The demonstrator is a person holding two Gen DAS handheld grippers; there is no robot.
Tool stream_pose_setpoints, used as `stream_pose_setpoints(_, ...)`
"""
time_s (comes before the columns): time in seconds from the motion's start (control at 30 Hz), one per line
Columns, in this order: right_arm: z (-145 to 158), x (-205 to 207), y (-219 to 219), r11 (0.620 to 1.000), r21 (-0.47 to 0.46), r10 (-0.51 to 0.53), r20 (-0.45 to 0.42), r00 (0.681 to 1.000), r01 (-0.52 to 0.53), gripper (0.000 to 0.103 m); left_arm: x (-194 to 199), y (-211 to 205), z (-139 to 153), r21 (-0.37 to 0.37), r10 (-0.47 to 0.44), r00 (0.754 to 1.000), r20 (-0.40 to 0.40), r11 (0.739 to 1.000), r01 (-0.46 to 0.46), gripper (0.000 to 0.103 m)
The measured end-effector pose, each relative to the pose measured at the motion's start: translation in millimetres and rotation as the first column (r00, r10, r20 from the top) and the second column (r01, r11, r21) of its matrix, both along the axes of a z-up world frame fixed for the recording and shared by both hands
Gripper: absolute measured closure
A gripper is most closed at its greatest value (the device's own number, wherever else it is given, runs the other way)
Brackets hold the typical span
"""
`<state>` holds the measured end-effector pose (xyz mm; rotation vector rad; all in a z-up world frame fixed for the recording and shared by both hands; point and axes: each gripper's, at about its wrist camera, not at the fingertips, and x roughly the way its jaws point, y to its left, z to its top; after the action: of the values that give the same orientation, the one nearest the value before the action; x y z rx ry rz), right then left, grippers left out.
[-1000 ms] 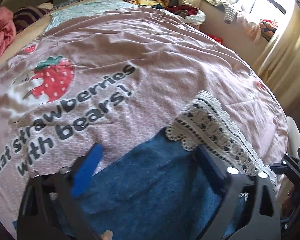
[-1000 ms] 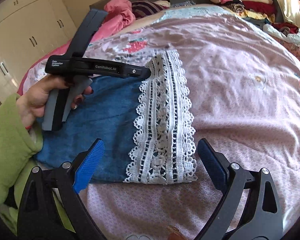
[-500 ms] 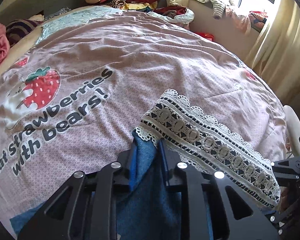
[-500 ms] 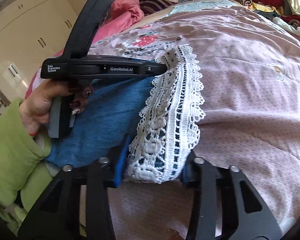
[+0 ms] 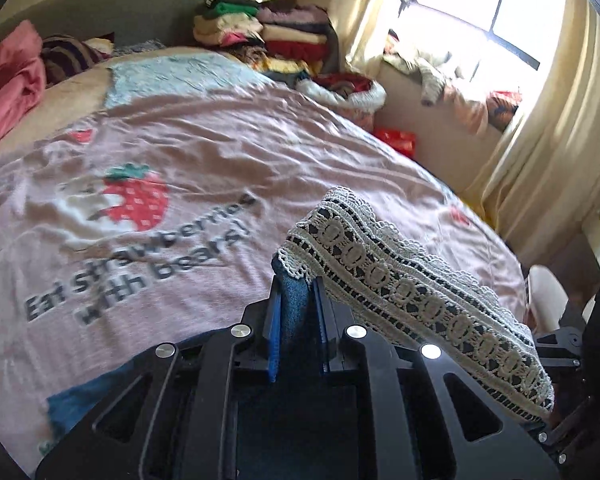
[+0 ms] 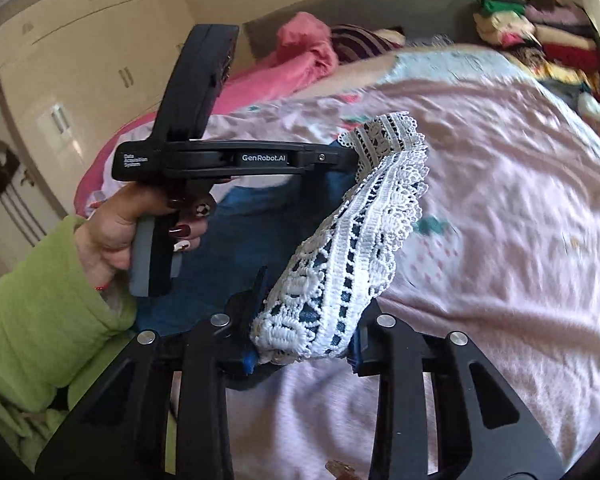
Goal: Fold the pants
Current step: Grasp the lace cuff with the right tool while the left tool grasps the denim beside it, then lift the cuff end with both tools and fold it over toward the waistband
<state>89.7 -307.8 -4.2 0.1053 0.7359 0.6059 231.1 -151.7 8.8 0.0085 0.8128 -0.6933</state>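
Left wrist view
Left gripper point(image 5: 296, 292): jaws closing, pads pressed on a bunched fold of blue denim; clenched on the pants point(image 5: 294, 312).
Lace hem point(image 5: 412, 296): white crochet band at the cuff, runs from the pinch point down to the right, lifted off the bedspread point(image 5: 204, 152).
Pants, remainder: a blue patch lies on the cover at lower left; the stretch between it and the jaws is hidden behind the gripper body.
Bedspread: pink, strawberry print with lettering, creased.
Background: folded clothes stack point(image 5: 268, 36) at the far end of the bed, window point(image 5: 496, 8) with cream curtain on the right.

Right wrist view
Right gripper point(image 6: 304, 344): jaws closing, gripped on the near end of the lace hem, denim layer showing through the lace.
Lace hem: arches upward from this gripper to the left gripper's tip.
Left gripper, side on: held in a hand point(image 6: 128, 224) with a green sleeve point(image 6: 40, 312); tip meets the far corner of the hem.
Pants body: blue denim hangs below the hem toward the bedspread; contact with the cover probably at the left, blurred.
Background: pink bedding point(image 6: 300, 60), cream wardrobe point(image 6: 80, 48) at left.
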Motion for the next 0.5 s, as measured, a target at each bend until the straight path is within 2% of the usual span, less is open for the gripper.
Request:
stream_pose_setpoints(0.1, 8.9, -1.0, 20.5, 0.999, -0.028, 0.043, 0.019, 0.999, -0.043, 0.078, -4.8, 27.4, 5.5, -0.046, 0.046, 0.999, 0.000, 0.998, -0.045, 0.090)
stream_pose_setpoints(0.2, 10.5, -1.8, 46.2, 0.994, -0.068, 0.093, 0.031, 0.995, -0.090, 0.078, -10.5, 49.6, 2.7, -0.049, 0.089, 0.996, -0.004, 0.995, -0.089, 0.089)
stream_pose_setpoints(0.3, 5.7, -6.2, 75.0, 0.981, -0.138, 0.142, 0.038, 0.989, -0.135, 0.078, -17.4, 73.6, -5.5, -0.033, 0.171, 0.984, -0.046, 0.984, -0.173, 0.085)
stream_pose_setpoints(0.43, -5.4, -15.9, 117.4, 0.950, -0.235, 0.221, 0.039, 0.975, -0.206, 0.078, -30.8, 116.7, -15.1, -0.066, 0.282, 0.956, -0.076, 0.956, -0.287, 0.081)
stream_pose_setpoints(0.5, -10.9, -22.1, 139.8, 0.926, -0.294, 0.262, 0.044, 0.964, -0.238, 0.077, -38.4, 152.7, -16.8, -0.143, 0.356, 0.928, -0.107, 0.918, -0.369, 0.071)
